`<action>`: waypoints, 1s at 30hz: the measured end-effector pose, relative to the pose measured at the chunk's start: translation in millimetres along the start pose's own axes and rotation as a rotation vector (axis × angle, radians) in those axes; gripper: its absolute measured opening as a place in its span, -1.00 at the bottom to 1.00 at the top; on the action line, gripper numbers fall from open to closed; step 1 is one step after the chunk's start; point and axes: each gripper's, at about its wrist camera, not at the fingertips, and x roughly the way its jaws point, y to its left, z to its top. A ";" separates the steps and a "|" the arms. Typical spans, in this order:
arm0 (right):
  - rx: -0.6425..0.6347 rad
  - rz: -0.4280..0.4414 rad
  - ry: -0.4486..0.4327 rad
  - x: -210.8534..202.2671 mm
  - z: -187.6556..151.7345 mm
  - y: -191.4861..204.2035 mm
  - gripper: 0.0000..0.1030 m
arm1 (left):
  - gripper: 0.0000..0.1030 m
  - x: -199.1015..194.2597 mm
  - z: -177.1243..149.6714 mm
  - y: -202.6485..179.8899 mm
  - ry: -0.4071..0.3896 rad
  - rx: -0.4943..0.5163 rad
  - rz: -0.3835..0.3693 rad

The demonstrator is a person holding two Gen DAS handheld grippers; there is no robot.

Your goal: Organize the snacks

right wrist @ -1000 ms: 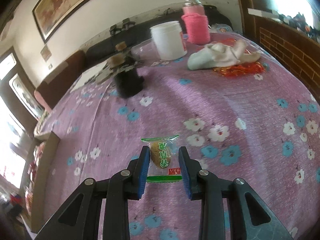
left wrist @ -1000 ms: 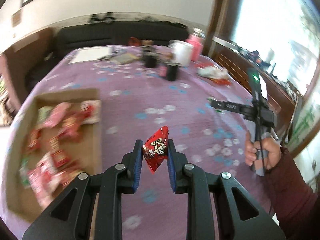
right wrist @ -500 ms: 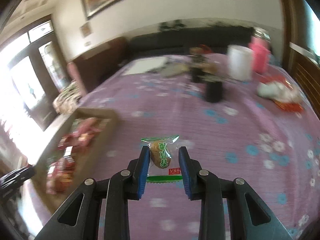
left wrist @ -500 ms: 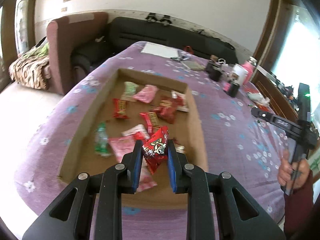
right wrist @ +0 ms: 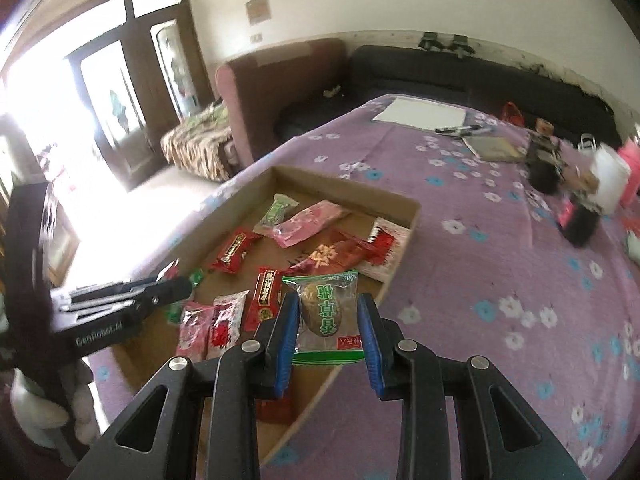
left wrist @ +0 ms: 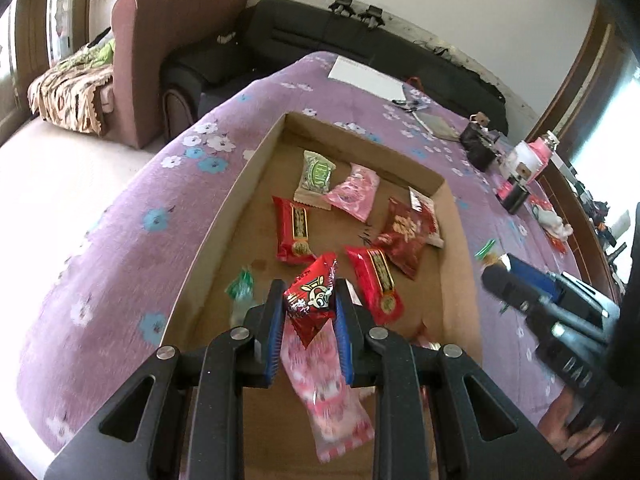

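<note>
One cardboard tray [left wrist: 256,168]; two grippers; two held snacks.

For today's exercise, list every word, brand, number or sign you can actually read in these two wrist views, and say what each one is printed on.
"GenRobot.ai" (last letters unsure): side of the left gripper, seen from the right wrist.
"DAB", cut off: body of the right gripper, seen from the left wrist.
Green Chinese characters on the green-edged snack: too blurred to read.
Print on the red cartoon snack: unreadable.
Packets in the cardboard tray: too small.
</note>
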 end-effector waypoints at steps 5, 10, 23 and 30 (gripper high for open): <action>-0.055 -0.061 0.030 27.9 4.3 12.3 -0.42 | -0.60 20.4 16.0 -2.8 0.031 -0.001 0.007; -0.100 -0.115 0.048 48.2 4.3 15.9 -0.42 | -0.59 33.4 26.0 -6.2 0.051 -0.003 0.020; -0.090 -0.113 0.032 51.5 -1.6 13.0 -0.26 | -0.28 17.0 28.2 -12.6 -0.003 -0.010 0.018; -0.055 -0.110 -0.087 2.5 -4.5 5.5 0.11 | 0.06 -25.9 14.8 -17.8 -0.108 -0.030 0.040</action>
